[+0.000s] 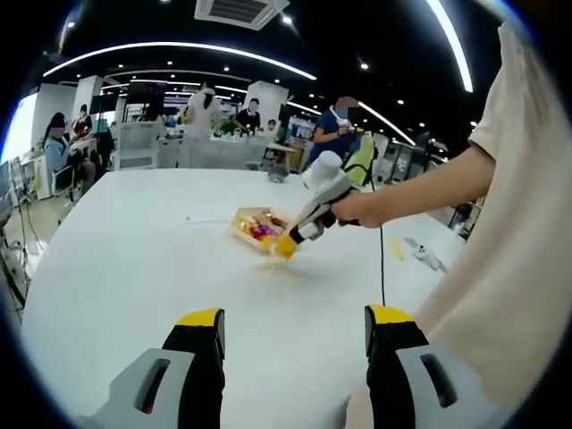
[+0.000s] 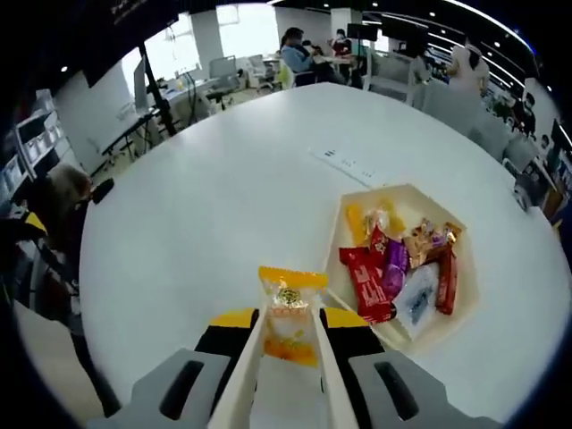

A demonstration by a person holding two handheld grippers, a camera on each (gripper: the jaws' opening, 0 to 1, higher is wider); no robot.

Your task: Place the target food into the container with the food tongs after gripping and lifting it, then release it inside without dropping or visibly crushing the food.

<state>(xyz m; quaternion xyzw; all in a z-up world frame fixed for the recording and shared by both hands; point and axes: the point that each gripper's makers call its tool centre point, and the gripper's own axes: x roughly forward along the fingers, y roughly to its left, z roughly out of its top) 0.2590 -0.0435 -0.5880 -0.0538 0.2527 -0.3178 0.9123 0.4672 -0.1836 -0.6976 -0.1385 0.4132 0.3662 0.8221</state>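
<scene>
Looking along the left hand-held gripper [image 1: 293, 344], its two yellow-tipped jaws stand wide apart over bare white tabletop [image 1: 134, 268], released, gripping nothing. Well ahead of them the right hand-held gripper [image 1: 288, 246] comes in from the right, carried in a person's hand [image 1: 357, 210] on a bare forearm below a pale sleeve. Its yellow tip points down just beside a shallow tan container [image 1: 256, 225] of mixed snack packets that sits near the middle of the tabletop. A black cable [image 1: 382, 259] runs across the surface to the right, with small pale objects beyond it near the edge. Several people stand and sit at desks in the open office behind.

Turning to the right gripper view, that gripper's dark jaws are drawn in on a pair of cream food tongs [image 2: 281, 375], whose two arms run forward between them. The tong tips pinch an orange-and-yellow snack packet [image 2: 288, 315], which stands upright and looks uncrushed, directly ahead of the jaws. The packet is outside the container, just left of its near wall. The container [image 2: 357, 198] already holds red, purple, yellow and white wrapped snacks [image 2: 393, 268]. A white power strip [image 2: 350, 166] lies on the tabletop beyond the container, well apart from it. Nothing lies between packet and container. More desks and seated people fill the background.
</scene>
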